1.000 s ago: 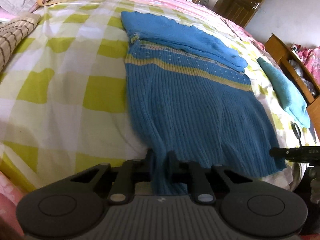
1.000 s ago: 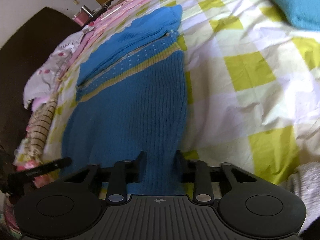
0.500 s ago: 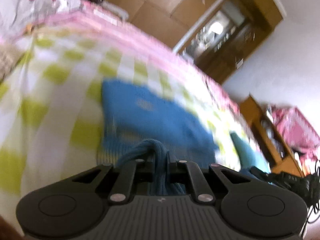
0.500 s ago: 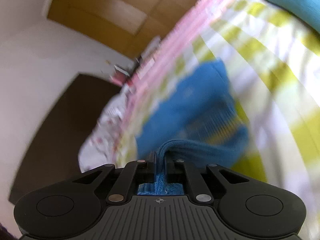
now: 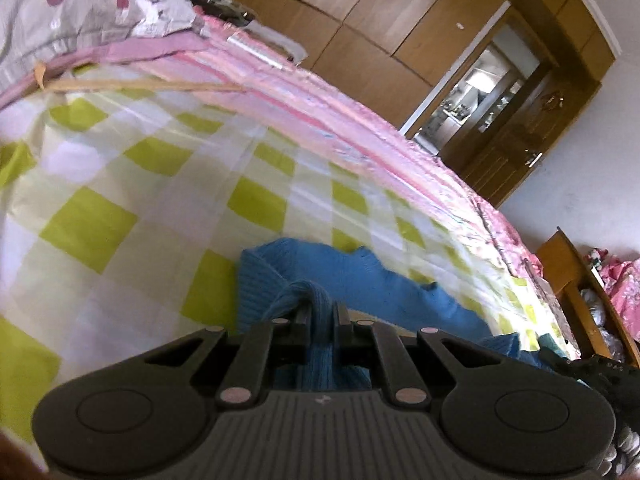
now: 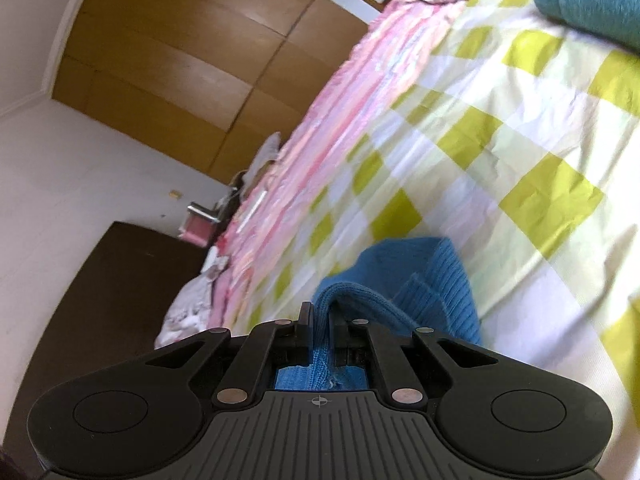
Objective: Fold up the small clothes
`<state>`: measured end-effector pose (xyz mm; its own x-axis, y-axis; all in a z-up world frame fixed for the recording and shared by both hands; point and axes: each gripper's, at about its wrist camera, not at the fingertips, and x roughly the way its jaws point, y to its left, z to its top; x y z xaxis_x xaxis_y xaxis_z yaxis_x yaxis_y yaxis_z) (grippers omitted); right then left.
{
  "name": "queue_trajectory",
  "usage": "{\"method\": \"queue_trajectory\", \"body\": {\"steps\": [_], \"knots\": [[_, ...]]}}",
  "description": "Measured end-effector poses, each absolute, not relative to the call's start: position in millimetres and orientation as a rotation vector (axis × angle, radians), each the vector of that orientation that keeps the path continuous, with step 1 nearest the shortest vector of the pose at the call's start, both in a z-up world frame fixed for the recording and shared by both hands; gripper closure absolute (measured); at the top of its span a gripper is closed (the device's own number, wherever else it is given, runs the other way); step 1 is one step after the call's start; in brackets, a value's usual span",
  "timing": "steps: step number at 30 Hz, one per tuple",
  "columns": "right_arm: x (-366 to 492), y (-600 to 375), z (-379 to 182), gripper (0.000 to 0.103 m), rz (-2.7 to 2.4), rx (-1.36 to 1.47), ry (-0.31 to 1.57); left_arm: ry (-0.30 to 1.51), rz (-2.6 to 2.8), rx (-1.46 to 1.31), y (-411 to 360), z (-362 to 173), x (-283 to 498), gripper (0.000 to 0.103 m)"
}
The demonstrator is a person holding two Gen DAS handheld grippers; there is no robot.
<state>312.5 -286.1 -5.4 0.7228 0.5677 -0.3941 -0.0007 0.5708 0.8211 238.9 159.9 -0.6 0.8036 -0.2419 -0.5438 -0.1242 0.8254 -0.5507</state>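
A blue ribbed knit sweater [image 5: 360, 280] lies on the green-and-white checked bedspread [image 5: 120, 184]. My left gripper [image 5: 323, 312] is shut on a bunched edge of the sweater and holds it over the rest of the garment. My right gripper [image 6: 320, 316] is shut on the other bunched edge of the same sweater [image 6: 432, 280], lifted above the bedspread [image 6: 500, 152]. Most of the sweater is hidden below both grippers.
A folded teal cloth [image 6: 592, 4] lies at the far right of the bed. Pink bedding [image 5: 320, 100] runs along the far edge, with a grey spotted pillow [image 5: 80, 12] at the far left. Wooden wardrobes [image 5: 380, 28] and a wooden shelf [image 5: 580, 288] stand beyond the bed.
Both grippers closed on the sweater's near hem, lifted it and carried it forward over the garment toward its far end. The cameras now tilt up toward the wardrobes.
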Motion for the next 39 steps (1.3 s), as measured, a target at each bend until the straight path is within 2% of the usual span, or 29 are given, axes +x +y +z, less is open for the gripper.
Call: {"method": "queue_trajectory", "body": {"steps": [8,14,18,21,22,23,33,35,39], "knots": [[332.4,-277.6,-28.7,0.091,0.336,0.922,0.75,0.652,-0.035,-0.702,170.4,-8.8,248.9,0.085],[334.1,-277.3,-26.8,0.087,0.339,0.927,0.747,0.6,0.02,-0.63,160.5,-1.0,245.1,0.085],[335.1,-275.0,-20.5,0.068,0.342,0.905,0.742,0.585,0.048,-0.599,158.6,3.1,247.4,0.085],[335.7,-270.9,-16.1,0.066,0.346,0.875,0.736,0.578,0.064,-0.617,163.0,6.0,250.2,0.082],[335.4,-269.4,-14.8,0.065,0.343,0.861,0.734,0.568,0.083,-0.613,163.5,8.1,249.6,0.075],[334.7,-268.4,-13.6,0.064,0.342,0.85,0.732,0.553,0.109,-0.592,163.7,11.3,248.6,0.071],[323.4,-247.9,5.0,0.063,0.349,0.667,0.699,0.482,0.128,-0.319,136.1,30.8,216.9,0.068],[320.0,-241.0,7.2,0.063,0.35,0.611,0.7,0.475,0.104,-0.256,123.5,30.3,213.0,0.064],[312.8,-227.1,6.5,0.063,0.344,0.522,0.721,0.507,0.035,-0.155,101.4,19.3,219.8,0.064]]}}
